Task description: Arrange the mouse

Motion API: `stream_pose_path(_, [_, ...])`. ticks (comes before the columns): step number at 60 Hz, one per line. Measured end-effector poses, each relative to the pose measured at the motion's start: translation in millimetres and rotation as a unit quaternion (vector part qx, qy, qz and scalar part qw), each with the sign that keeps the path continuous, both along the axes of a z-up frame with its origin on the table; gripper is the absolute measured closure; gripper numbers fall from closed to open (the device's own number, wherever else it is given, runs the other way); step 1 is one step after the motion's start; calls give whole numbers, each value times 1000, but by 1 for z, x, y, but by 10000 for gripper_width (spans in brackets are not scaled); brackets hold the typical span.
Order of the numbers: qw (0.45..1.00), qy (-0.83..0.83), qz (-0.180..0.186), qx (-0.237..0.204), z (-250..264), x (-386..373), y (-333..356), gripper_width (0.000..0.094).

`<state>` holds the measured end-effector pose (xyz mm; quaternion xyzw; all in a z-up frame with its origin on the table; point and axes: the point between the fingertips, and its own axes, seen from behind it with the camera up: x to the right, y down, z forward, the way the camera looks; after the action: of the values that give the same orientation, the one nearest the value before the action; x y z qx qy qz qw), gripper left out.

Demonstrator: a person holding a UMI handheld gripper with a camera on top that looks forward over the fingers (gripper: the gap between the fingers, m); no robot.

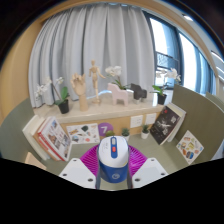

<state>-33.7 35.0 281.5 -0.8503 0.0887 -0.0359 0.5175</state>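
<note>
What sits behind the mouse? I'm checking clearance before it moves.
Behind the mouse, held by the gripper, are a purple block and a shelf of ornaments. The mouse hides the table directly beneath it.

Home study or office: desk (pixel 20 128), curtains (pixel 95 35), shelf (pixel 100 106) (plants, wooden figurines), magazines (pixel 55 137).
</note>
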Motion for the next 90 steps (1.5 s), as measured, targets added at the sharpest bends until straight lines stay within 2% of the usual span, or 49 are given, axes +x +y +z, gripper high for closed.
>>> stream_pose_path(7, [999,7,41,-4,-18,-97,1,578])
stream_pose_path(16, [994,25,78,-76,-116,-190,-16,579])
stream_pose_path(27, [981,37,76,-175,-244,-239,-57,580])
stream_pose_path(35, [972,38,70,-221,-298,-245,-90,568])
stream_pose_path(36, [977,35,70,-199,-295,-244,-83,576])
stream_pose_path(43, [977,5,91,-191,-298,-243,-88,555])
stream_pose_path(53, [979,0,92,-184,-297,-242,-87,420])
stream_pose_path(55, [978,5,87,-190,-297,-241,-88,362])
stream_pose_path(59, [979,4,69,-192,-288,-230,-90,131])
stream_pose_path(62, [981,6,62,-184,-273,-223,-91,62])
stream_pose_path(79, [993,1,56,-106,-135,-162,-118,73])
stream_pose_path(90, [996,-10,61,-72,-77,-107,-160,73])
